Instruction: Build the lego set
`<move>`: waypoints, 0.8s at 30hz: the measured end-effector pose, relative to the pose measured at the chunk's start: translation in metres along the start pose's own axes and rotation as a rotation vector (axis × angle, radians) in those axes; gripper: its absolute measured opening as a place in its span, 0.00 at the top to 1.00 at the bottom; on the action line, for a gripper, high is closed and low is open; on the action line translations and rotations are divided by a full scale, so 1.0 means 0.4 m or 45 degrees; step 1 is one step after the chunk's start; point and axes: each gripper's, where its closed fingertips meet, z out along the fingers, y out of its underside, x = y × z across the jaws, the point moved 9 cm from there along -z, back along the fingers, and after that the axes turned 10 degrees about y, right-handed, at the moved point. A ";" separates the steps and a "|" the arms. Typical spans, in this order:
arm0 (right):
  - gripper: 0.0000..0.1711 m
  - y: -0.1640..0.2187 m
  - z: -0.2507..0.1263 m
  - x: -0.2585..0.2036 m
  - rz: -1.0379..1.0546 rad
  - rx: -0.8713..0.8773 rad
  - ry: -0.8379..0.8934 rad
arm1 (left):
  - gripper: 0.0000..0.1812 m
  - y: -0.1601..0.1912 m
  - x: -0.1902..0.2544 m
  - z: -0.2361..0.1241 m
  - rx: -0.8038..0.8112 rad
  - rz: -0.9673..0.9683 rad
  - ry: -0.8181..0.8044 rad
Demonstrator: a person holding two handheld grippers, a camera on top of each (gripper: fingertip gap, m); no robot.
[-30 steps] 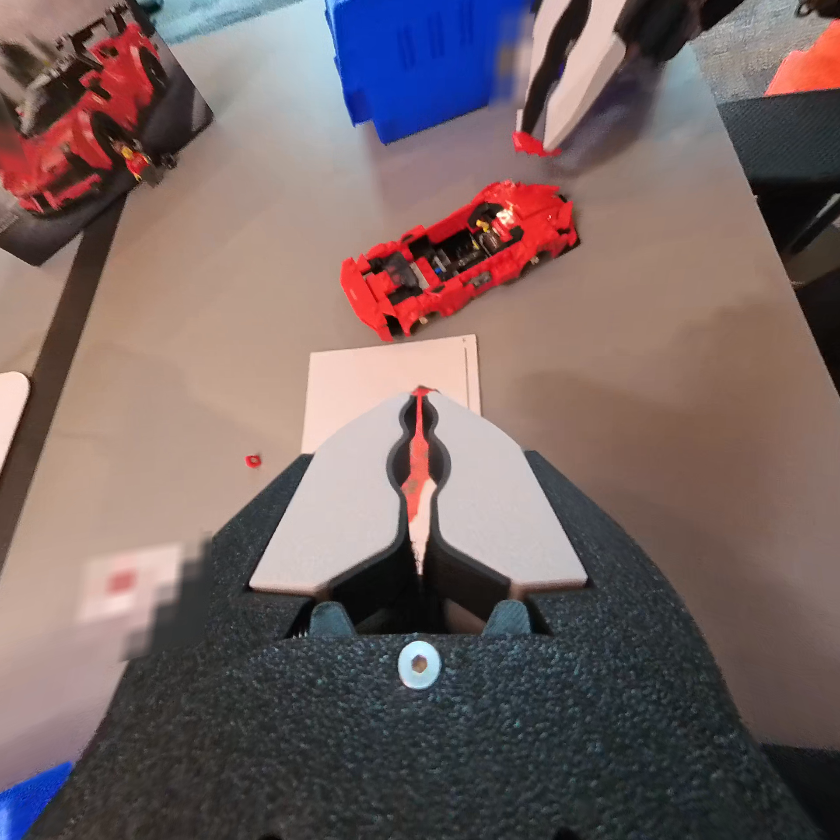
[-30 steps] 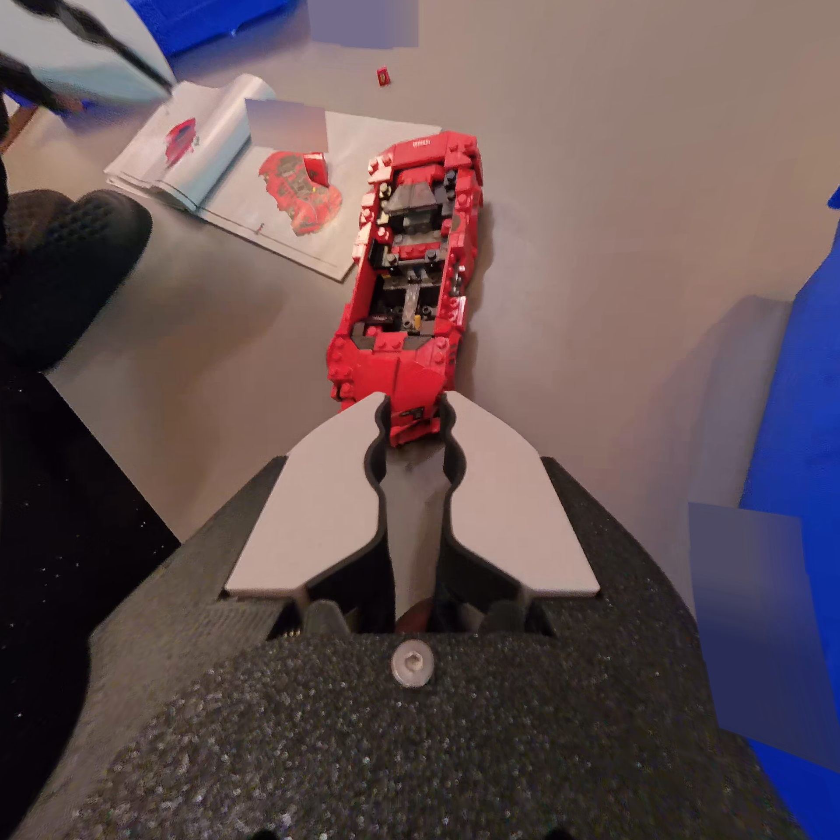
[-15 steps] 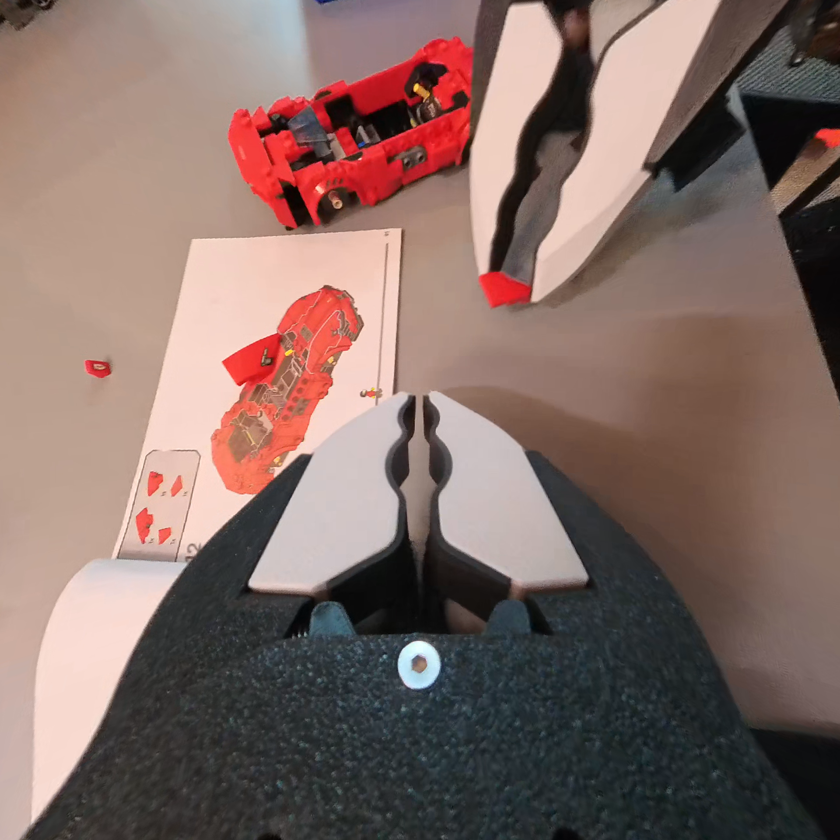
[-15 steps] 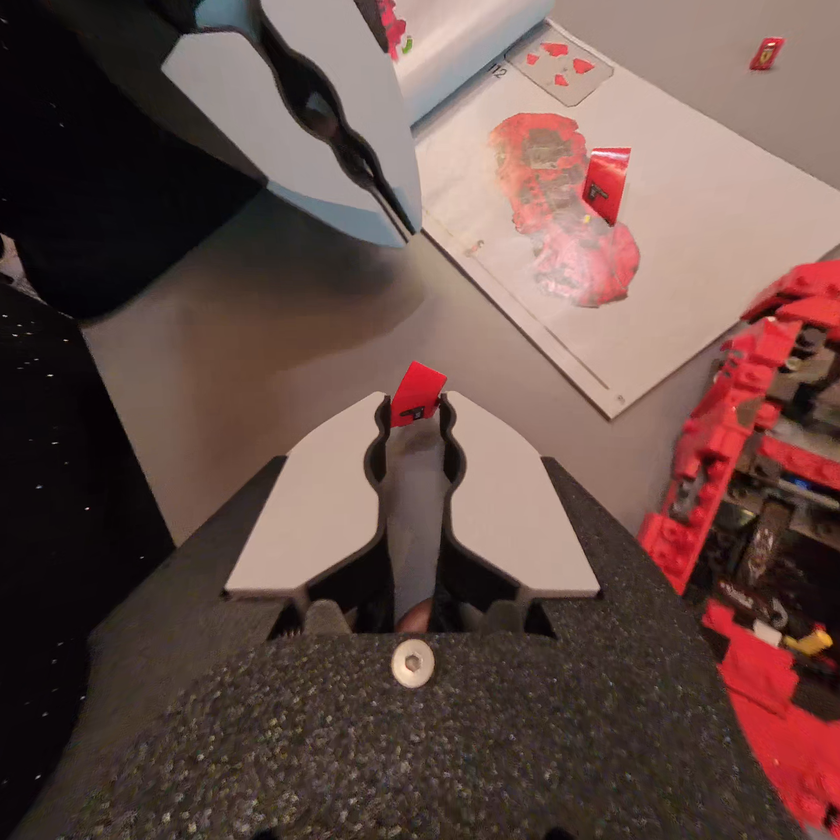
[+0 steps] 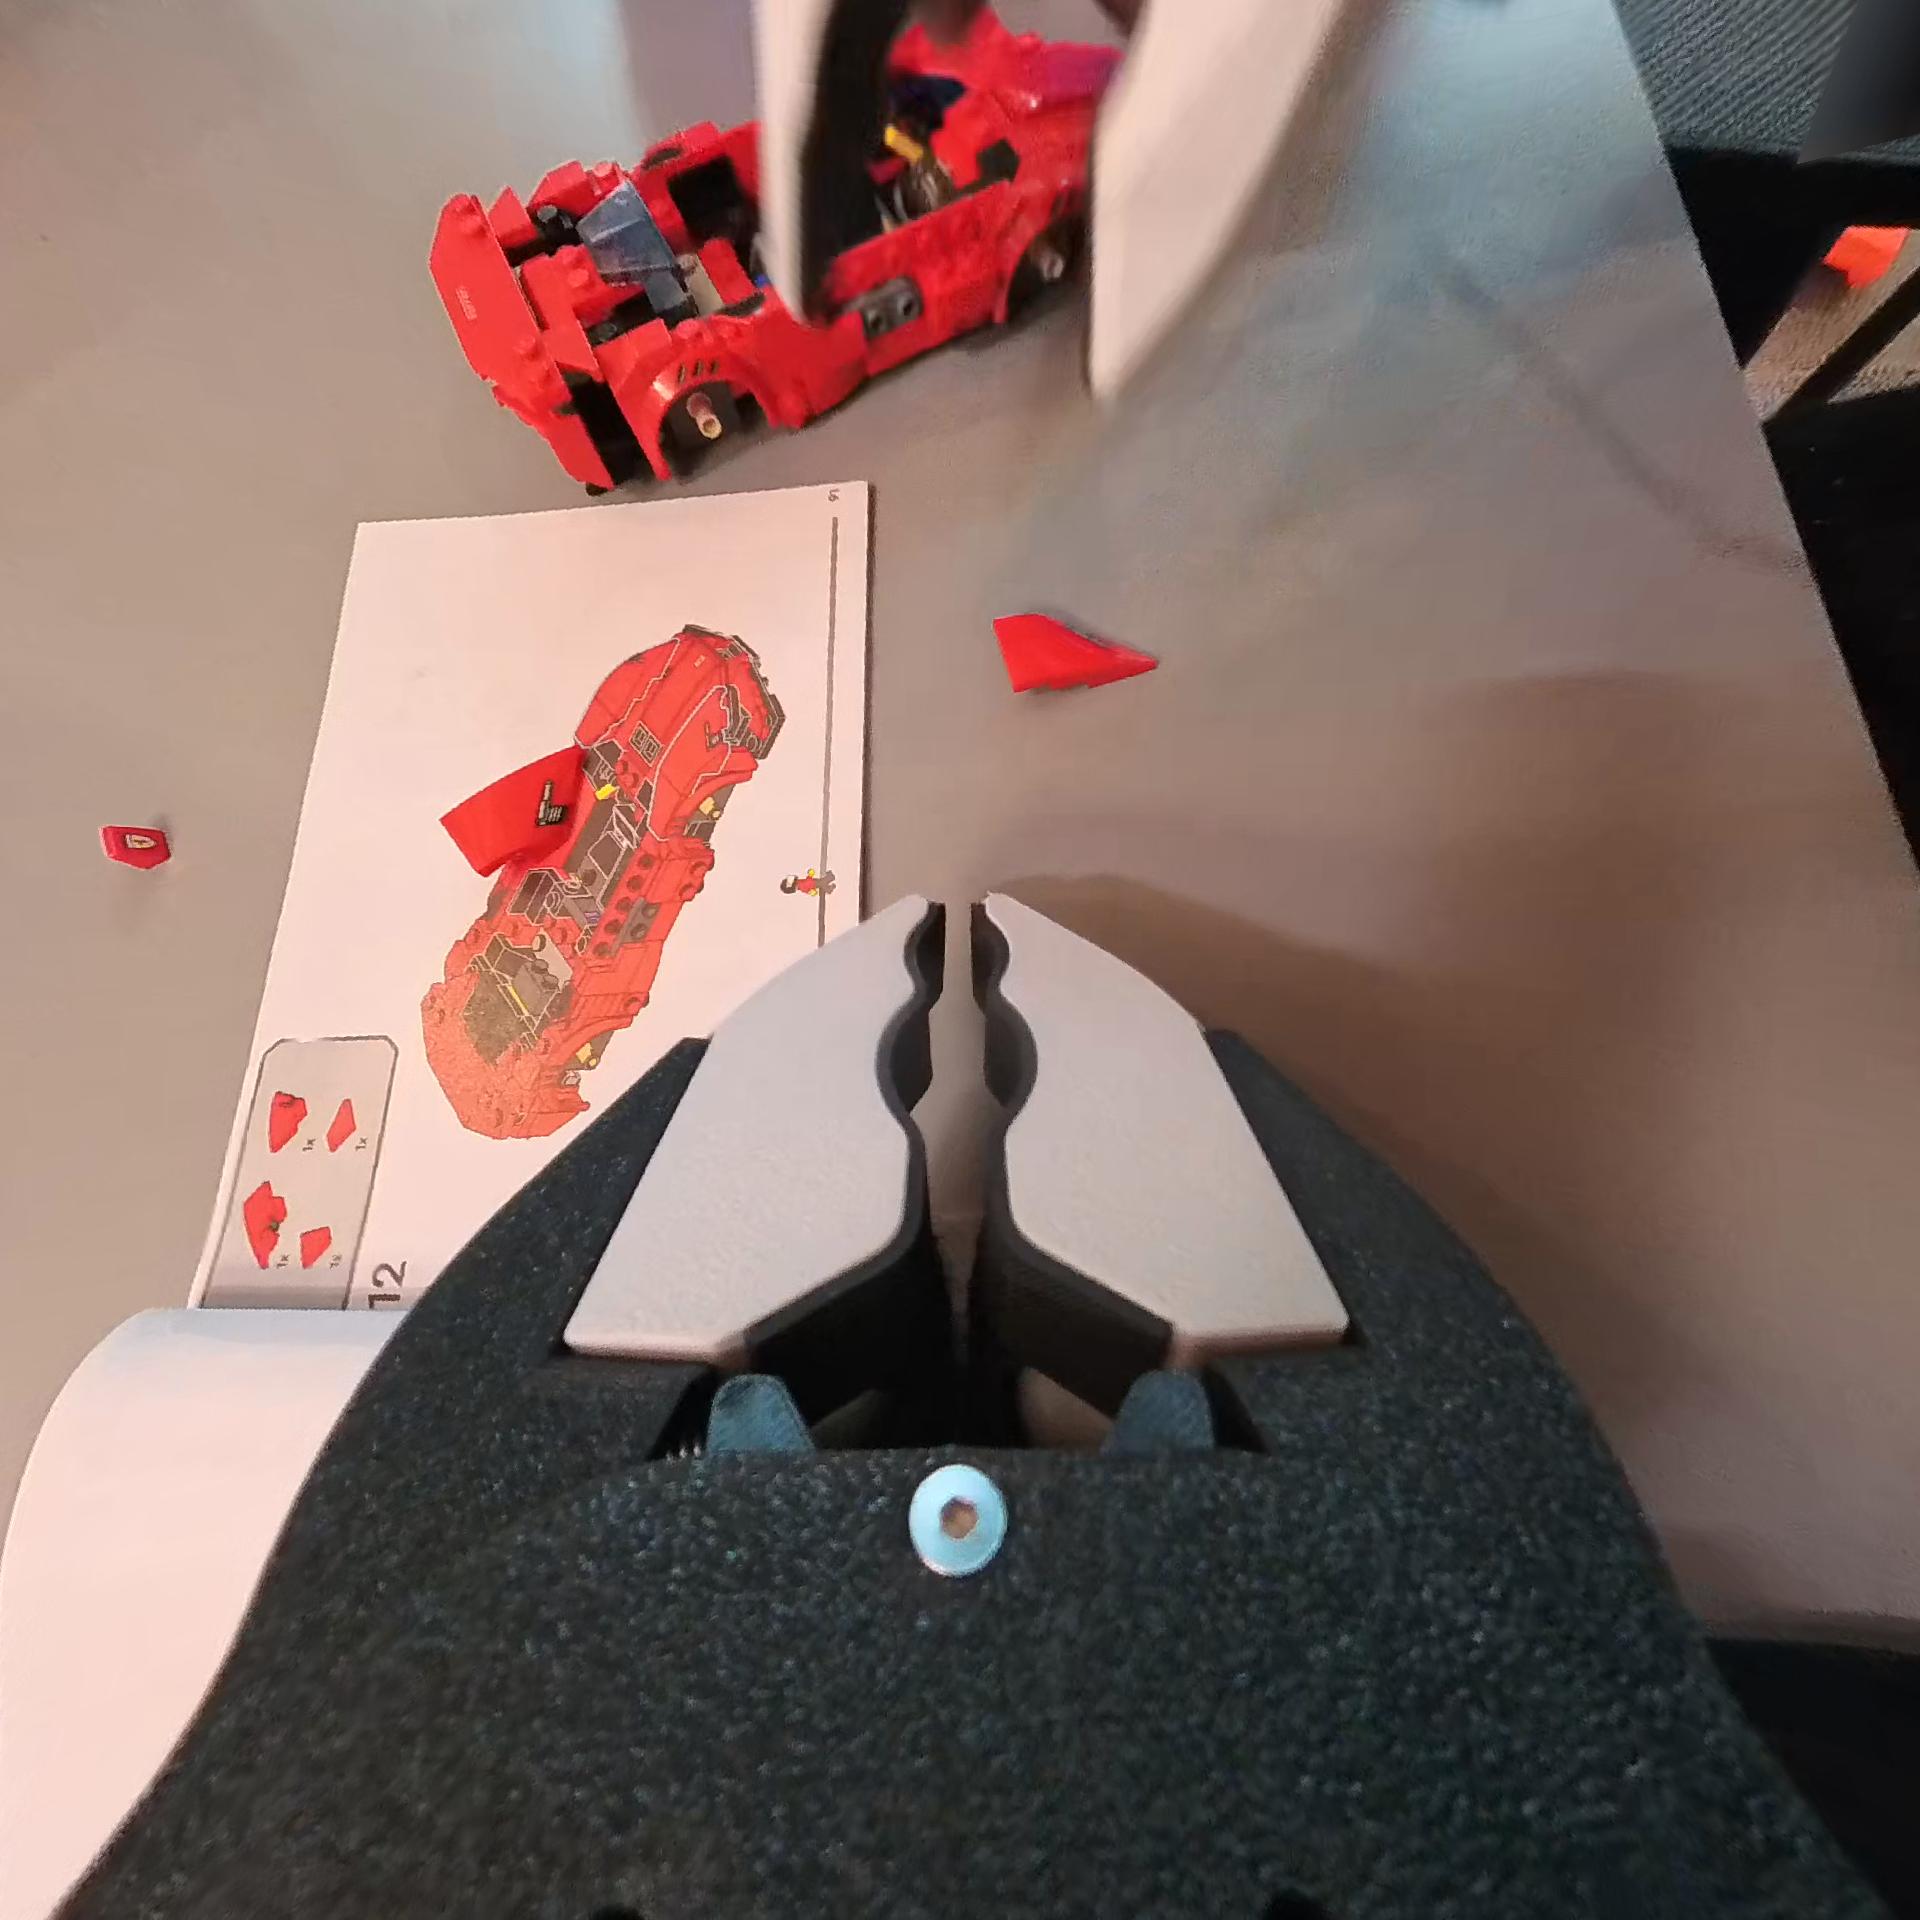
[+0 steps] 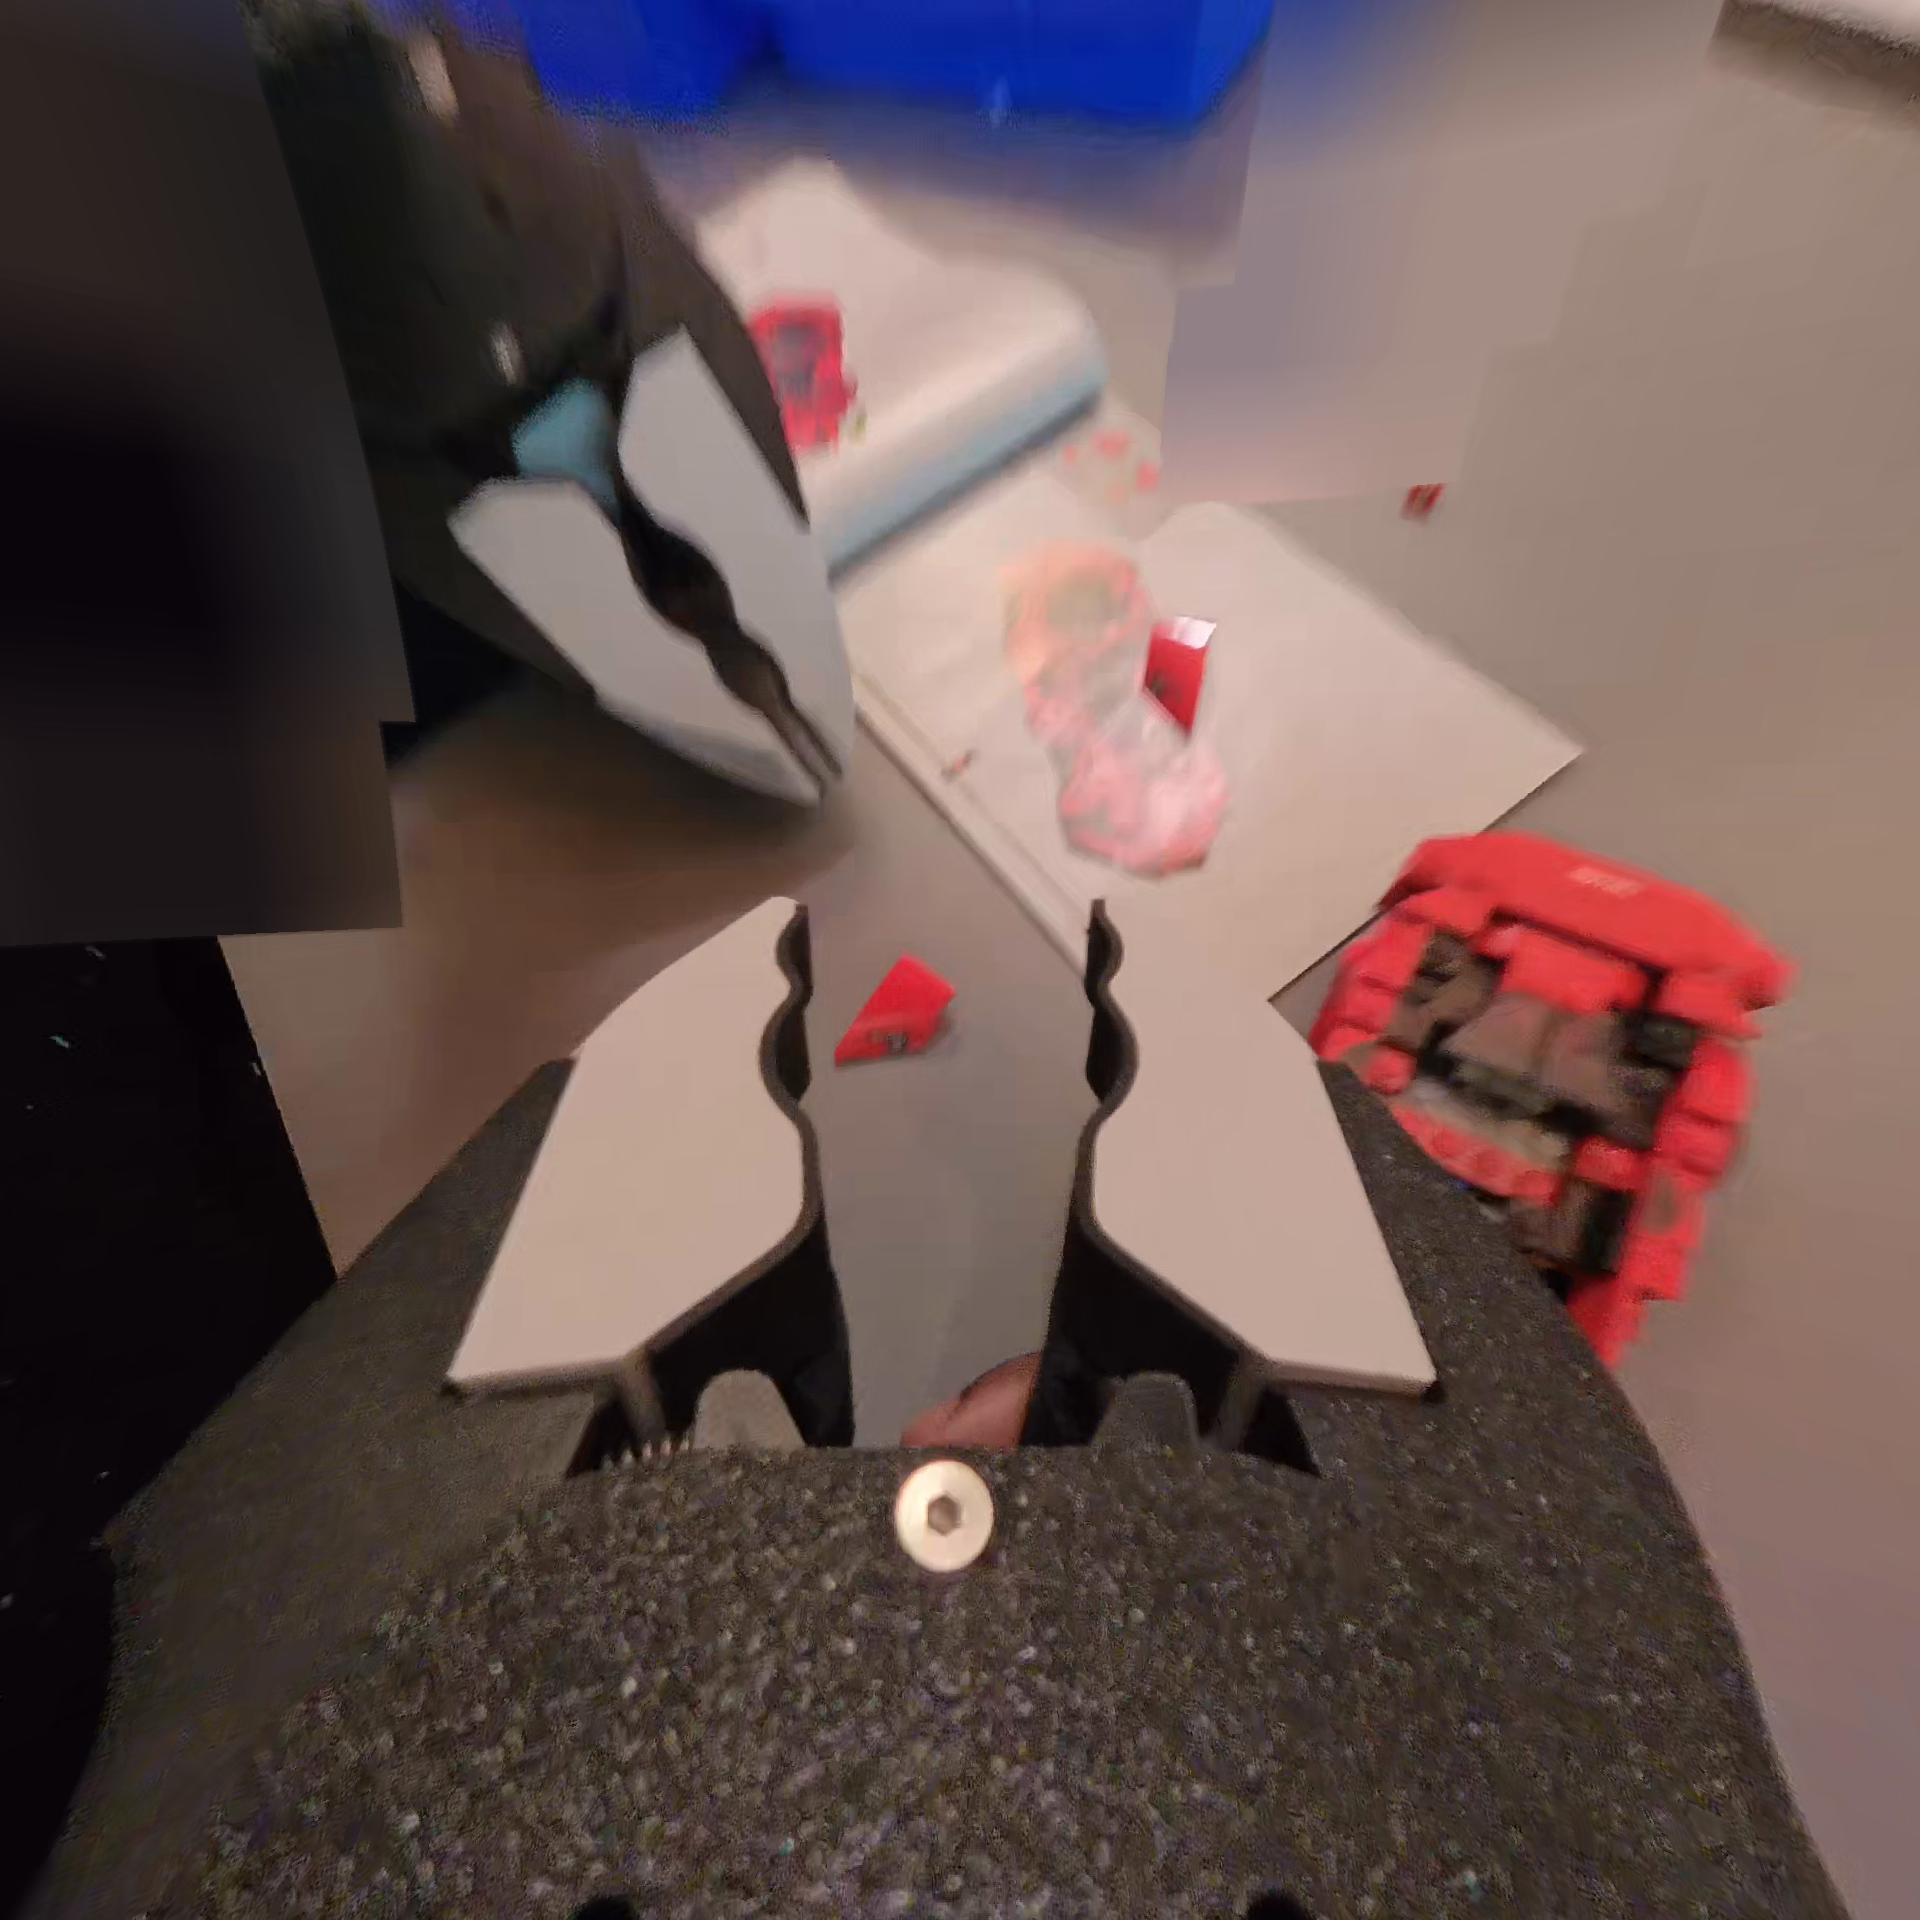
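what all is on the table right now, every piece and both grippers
partly built red lego car: 1, red with black inside, far side of the grey table, beyond the booklet
open white instruction booklet: 1, white with a red car drawing, lying flat near the left gripper
red wedge brick with a dark sticker: 1, red, lying on the booklet page
red wedge brick: 1, red, on bare table right of the booklet
small red tile: 1, red, on the table left of the booklet
blue bin: 1, blue, at the table's far edge, blurred
left gripper: 1, grey fingers on black body, nearly shut, holding nothing
right gripper: 1, same build, open above the loose wedge
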 end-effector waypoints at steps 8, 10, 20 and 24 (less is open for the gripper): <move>0.34 -0.059 -0.302 0.116 0.212 1.210 0.258 | 0.98 0.001 0.013 -0.001 0.062 0.150 0.082; 0.25 -0.045 -0.349 0.141 0.187 1.216 0.453 | 0.96 -0.001 0.013 -0.006 0.093 0.154 0.090; 0.65 -0.067 -0.147 0.128 0.170 0.256 0.116 | 0.92 -0.009 -0.028 -0.042 0.108 0.064 -0.237; 0.71 -0.104 -0.073 0.116 0.065 0.293 0.046 | 0.97 0.008 -0.042 -0.041 0.110 -0.032 -0.310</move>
